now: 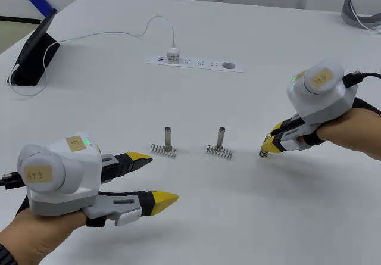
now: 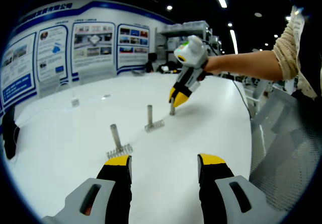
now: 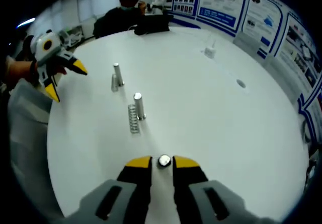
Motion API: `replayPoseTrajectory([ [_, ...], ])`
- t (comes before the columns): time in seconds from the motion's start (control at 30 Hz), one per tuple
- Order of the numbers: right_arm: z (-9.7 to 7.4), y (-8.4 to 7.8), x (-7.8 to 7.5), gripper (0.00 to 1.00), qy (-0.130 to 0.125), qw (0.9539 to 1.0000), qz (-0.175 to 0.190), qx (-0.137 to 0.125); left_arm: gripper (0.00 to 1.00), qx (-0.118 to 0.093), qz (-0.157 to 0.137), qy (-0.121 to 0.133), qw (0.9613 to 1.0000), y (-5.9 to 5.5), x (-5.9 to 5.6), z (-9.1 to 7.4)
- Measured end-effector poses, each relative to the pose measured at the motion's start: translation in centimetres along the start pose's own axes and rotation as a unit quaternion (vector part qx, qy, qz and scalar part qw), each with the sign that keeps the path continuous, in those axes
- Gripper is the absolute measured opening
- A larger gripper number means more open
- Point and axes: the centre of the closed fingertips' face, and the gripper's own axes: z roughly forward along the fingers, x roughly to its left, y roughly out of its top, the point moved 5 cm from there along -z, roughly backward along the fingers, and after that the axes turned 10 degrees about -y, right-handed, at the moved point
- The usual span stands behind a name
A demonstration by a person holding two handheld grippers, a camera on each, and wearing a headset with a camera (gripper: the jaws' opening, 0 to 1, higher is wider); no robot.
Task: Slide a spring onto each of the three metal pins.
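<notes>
Two metal pins stand upright mid-table, the left pin [image 1: 167,135] [image 2: 115,135] and the middle pin [image 1: 221,137] [image 2: 150,115]. A spring [image 1: 163,151] [image 1: 219,152] lies flat at the foot of each. My right gripper [image 1: 268,146] [image 3: 162,161] is shut on the third pin [image 1: 263,153] [image 3: 164,160], whose round top shows between the yellow tips. Coils seem to ring that pin, but I cannot tell for sure. My left gripper [image 1: 158,178] [image 2: 165,159] hovers open near the table's front left, short of the left pin, with nothing between its jaws.
A white power strip [image 1: 196,63] with a plugged charger [image 1: 173,54] lies at the back centre. Its cable runs left to a black device [image 1: 33,50]. A grey object [image 1: 360,15] sits at the far right corner. People [image 3: 123,12] sit beyond the table's far end.
</notes>
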Motion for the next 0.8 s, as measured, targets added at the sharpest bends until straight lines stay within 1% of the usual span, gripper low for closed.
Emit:
replayPoseTrajectory([
  [0.07,-0.2,0.1,0.0,0.18,-0.002,1.0000,0.000,-0.002,0.53,0.000,0.000,0.000,1.0000,0.0,0.0,0.0],
  [0.13,-0.6,0.3,-0.1,0.19,-0.009,0.9999,-0.004,-0.008,0.53,0.001,0.000,0.000,1.0000,0.0,0.0,0.0],
  [0.27,-1.3,1.0,-0.1,0.20,-0.015,0.9997,-0.010,-0.019,0.53,0.000,0.000,-0.001,1.0000,0.1,0.0,0.1],
  [0.47,-1.8,2.5,0.9,0.20,-0.011,0.9991,-0.027,-0.032,0.53,-0.002,0.004,-0.004,1.0000,0.4,-0.1,0.3],
  [0.6,-1.4,3.4,1.8,0.20,-0.002,0.9986,-0.038,-0.036,0.53,-0.002,0.006,-0.006,1.0000,0.4,-0.2,0.3],
  [0.8,0.0,3.8,3.3,0.19,0.017,0.9982,-0.049,-0.029,0.53,-0.003,0.007,-0.006,1.0000,0.5,-0.1,0.2],
])
